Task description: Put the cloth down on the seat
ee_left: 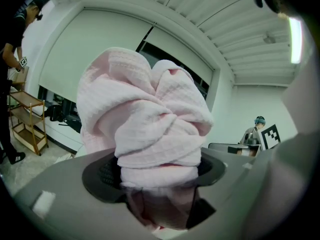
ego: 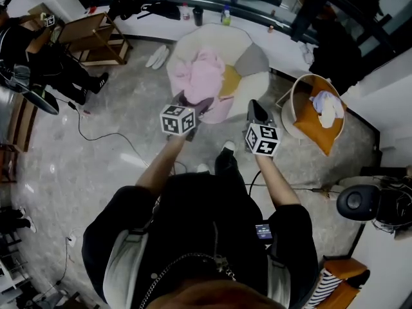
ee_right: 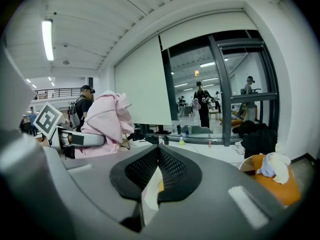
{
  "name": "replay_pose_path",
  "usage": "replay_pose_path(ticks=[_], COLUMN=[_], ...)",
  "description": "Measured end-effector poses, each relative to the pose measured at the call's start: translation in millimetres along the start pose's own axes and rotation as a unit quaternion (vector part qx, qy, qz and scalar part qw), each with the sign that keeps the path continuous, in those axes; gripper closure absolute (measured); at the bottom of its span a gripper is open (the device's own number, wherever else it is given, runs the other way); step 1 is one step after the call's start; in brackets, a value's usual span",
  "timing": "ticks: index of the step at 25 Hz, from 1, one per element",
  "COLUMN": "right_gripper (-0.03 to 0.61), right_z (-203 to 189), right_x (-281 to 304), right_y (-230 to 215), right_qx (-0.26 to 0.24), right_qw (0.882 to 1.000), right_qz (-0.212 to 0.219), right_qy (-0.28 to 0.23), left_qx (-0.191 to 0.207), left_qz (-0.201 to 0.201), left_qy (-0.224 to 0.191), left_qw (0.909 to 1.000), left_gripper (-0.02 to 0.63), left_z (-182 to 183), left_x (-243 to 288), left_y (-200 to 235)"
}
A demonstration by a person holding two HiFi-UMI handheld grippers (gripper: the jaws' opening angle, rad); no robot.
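Soft, waffle-weave pink cloth (ee_left: 150, 119); matt grey plastic fingers (ee_left: 55, 189), dimpled black pads (ee_left: 102, 176).

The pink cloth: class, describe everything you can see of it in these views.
The pink cloth is a soft, waffle-textured fabric, pale pink, crumpled into a thick bundle of folds. The left gripper is clamped on its lower part, so most of it bulges up above the jaws and a little hangs below. It is held over the cream armchair, not yet laid on the seat; whether any of it brushes the chair cannot be told.
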State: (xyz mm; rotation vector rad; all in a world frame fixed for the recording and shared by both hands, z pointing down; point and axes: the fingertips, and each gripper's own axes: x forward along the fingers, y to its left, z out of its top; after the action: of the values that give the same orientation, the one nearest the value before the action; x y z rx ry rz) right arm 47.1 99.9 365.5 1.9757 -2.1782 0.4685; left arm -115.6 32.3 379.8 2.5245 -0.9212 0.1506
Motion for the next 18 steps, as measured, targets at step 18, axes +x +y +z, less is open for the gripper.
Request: replay_pose_path(ticks=[18], right_gripper=[0.577], right_z=[22.5], right_x=[73.3], right_y=[-49.5], right_qx=[0.006], right_qw=[1.0], right_qz=[0.021], right_qy=[0.005], left_qx=[-0.006], left_qz=[0.024], left_qy=[0.017], left_qw=[0.9995], left_gripper=[0.255], left_z=[14.4], left_x=[77.0], left_y=[29.0])
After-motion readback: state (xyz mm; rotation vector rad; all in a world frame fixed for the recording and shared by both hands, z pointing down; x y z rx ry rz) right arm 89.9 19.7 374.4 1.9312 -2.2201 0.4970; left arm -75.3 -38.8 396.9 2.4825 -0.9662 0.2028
